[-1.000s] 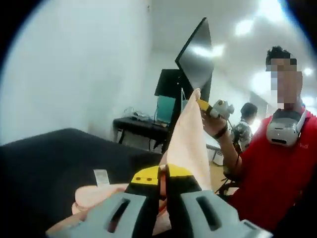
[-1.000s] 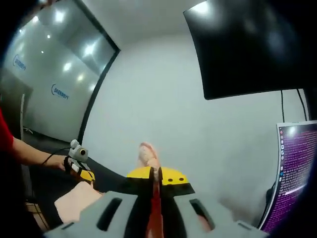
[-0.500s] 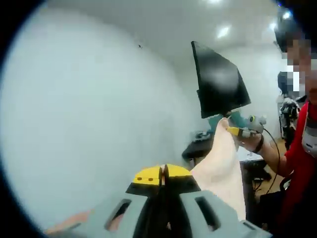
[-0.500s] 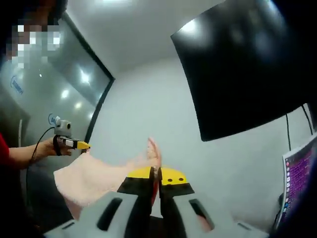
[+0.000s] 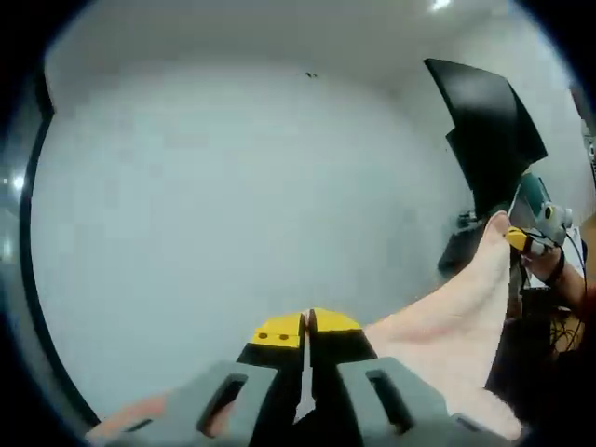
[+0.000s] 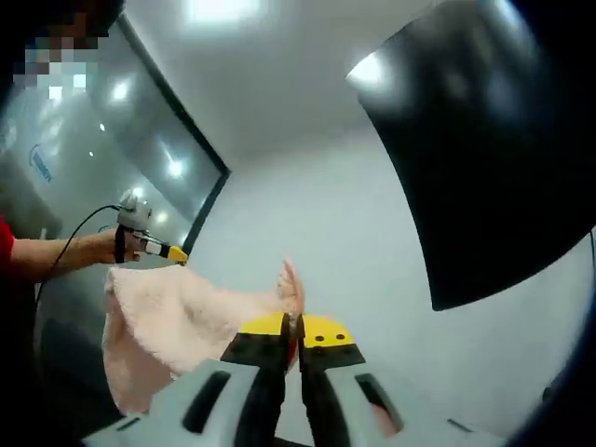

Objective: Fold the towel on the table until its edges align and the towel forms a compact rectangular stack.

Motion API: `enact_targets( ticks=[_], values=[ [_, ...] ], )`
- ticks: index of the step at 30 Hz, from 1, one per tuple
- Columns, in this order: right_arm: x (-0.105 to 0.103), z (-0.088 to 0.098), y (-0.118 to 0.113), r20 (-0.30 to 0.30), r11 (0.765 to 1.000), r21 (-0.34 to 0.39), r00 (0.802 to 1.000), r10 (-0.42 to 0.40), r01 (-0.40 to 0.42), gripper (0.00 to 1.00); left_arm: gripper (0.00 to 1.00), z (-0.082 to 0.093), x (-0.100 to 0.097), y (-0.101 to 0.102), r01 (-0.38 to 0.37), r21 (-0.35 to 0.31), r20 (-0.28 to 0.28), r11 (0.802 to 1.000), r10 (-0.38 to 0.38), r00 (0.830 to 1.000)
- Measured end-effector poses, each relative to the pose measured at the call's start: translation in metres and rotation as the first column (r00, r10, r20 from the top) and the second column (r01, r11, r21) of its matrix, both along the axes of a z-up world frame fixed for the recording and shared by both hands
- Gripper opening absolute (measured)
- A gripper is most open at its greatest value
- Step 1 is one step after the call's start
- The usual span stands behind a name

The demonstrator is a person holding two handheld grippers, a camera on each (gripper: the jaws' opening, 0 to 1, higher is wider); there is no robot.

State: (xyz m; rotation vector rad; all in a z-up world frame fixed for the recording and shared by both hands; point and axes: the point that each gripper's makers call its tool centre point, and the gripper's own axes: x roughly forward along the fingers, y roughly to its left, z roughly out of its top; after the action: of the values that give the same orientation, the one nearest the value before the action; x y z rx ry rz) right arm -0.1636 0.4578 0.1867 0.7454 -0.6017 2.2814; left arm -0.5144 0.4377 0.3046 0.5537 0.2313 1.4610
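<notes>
One pale pink towel [image 6: 177,321] hangs in the air, stretched between the two grippers and well up against the white wall [image 5: 233,205], with no table surface under it in either view. In the right gripper view, the right gripper [image 6: 297,328] has its yellow-tipped jaws pressed together on a corner of the cloth, a small flap of which sticks up above the tips. From there the towel spreads left to the left gripper [image 6: 166,250], held in a person's hand [image 6: 116,244], which pinches the far corner. In the left gripper view, the left gripper [image 5: 306,326] looks clamped on the towel's edge, though the cloth between the tips is hard to make out. A dark monitor [image 6: 503,158] hangs on the wall.
</notes>
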Motion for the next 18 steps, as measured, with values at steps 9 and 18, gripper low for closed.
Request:
enact_targets(
  ticks=[9, 18],
  values=[
    [0.022, -0.082, 0.015, 0.098, 0.985, -0.135, 0.990, -0.097, 0.109, 0.02, 0.00, -0.135, 0.039, -0.009, 0.136, -0.208, 0.023, 0.969, -0.134, 0.991],
    [0.018, -0.150, 0.011, 0.266, 0.976, -0.040, 0.944, -0.196, 0.214, 0.02, 0.00, -0.202, 0.013, 0.036, 0.088, -0.306, 0.139, 0.948, -0.047, 0.989]
  ],
)
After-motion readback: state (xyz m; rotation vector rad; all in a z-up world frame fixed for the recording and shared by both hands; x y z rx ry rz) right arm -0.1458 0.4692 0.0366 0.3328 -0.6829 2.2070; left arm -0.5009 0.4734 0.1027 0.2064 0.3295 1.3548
